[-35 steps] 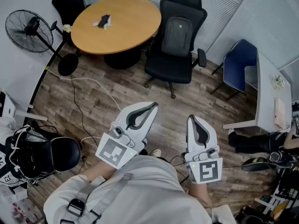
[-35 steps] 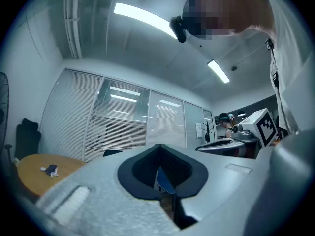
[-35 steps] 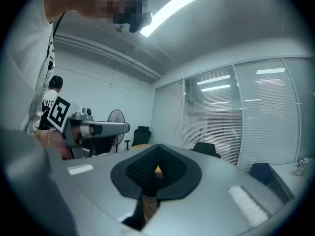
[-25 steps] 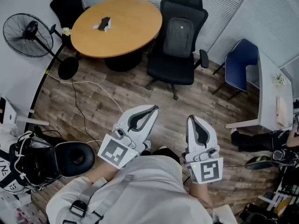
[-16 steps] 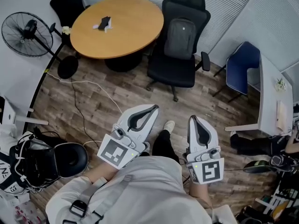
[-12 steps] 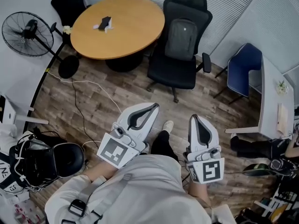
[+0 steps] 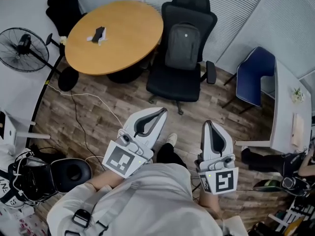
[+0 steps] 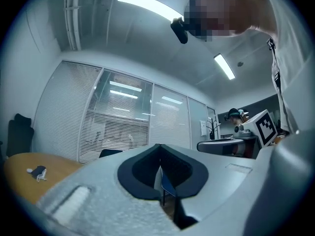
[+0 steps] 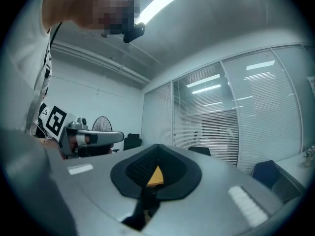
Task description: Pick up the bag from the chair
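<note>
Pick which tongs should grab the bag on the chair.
Left, marginally: the left tongs point toward the bag and sit slightly nearer than the right tongs. Both are shut and far off.

Person wears a pale grey shirt, a grey shoulder strap with a black buckle, dark trousers and a white shoe. The left gripper and right gripper have light grey shells and black inner pads; each carries a black-and-white square-marker cube.
</note>
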The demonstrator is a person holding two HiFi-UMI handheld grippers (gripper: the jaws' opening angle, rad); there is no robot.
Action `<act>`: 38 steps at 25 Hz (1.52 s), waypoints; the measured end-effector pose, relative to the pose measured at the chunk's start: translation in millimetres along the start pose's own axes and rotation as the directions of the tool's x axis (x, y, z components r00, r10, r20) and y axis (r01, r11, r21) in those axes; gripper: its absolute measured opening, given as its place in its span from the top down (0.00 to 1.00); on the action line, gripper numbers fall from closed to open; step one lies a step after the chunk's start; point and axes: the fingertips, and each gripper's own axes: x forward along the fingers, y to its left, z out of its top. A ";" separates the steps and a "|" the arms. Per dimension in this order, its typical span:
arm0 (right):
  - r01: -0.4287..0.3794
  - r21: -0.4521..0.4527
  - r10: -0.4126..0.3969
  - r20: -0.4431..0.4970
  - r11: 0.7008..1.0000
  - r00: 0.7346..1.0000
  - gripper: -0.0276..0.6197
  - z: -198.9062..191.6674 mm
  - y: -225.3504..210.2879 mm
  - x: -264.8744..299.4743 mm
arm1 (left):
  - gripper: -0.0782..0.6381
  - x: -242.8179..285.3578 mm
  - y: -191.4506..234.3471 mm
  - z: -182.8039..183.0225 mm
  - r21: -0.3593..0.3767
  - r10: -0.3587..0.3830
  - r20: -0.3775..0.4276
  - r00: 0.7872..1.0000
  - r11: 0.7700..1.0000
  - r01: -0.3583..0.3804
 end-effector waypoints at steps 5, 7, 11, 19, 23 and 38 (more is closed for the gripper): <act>-0.021 0.006 0.021 -0.013 1.000 1.000 0.95 -8.7 -47.0 20.1 | 0.89 58.1 -1.5 -9.3 -0.004 -0.013 -0.022 1.000 1.000 0.013; -0.028 0.016 0.028 -0.015 0.999 1.000 0.95 -11.3 -66.9 28.4 | 0.89 80.4 -1.0 -13.5 -0.006 -0.012 -0.035 0.999 1.000 0.012; -0.031 0.029 0.031 -0.015 0.999 0.999 0.95 -13.2 -107.1 41.6 | 0.89 124.0 0.3 -16.7 -0.006 -0.008 -0.043 0.999 1.000 0.008; -0.050 0.033 0.050 -0.018 0.998 0.999 0.95 -21.9 -159.4 56.2 | 0.89 173.0 0.2 -28.0 -0.017 0.028 -0.039 0.999 0.999 -0.029; -0.072 0.039 0.073 -0.028 0.997 0.997 0.95 -26.5 -167.3 67.3 | 0.89 185.2 7.1 -30.5 -0.010 0.038 -0.050 0.998 0.999 -0.039; -0.121 0.038 0.122 -0.039 0.992 0.992 0.95 -39.6 -187.7 132.6 | 0.89 225.6 60.3 -32.6 -0.001 0.069 -0.019 0.997 0.998 -0.069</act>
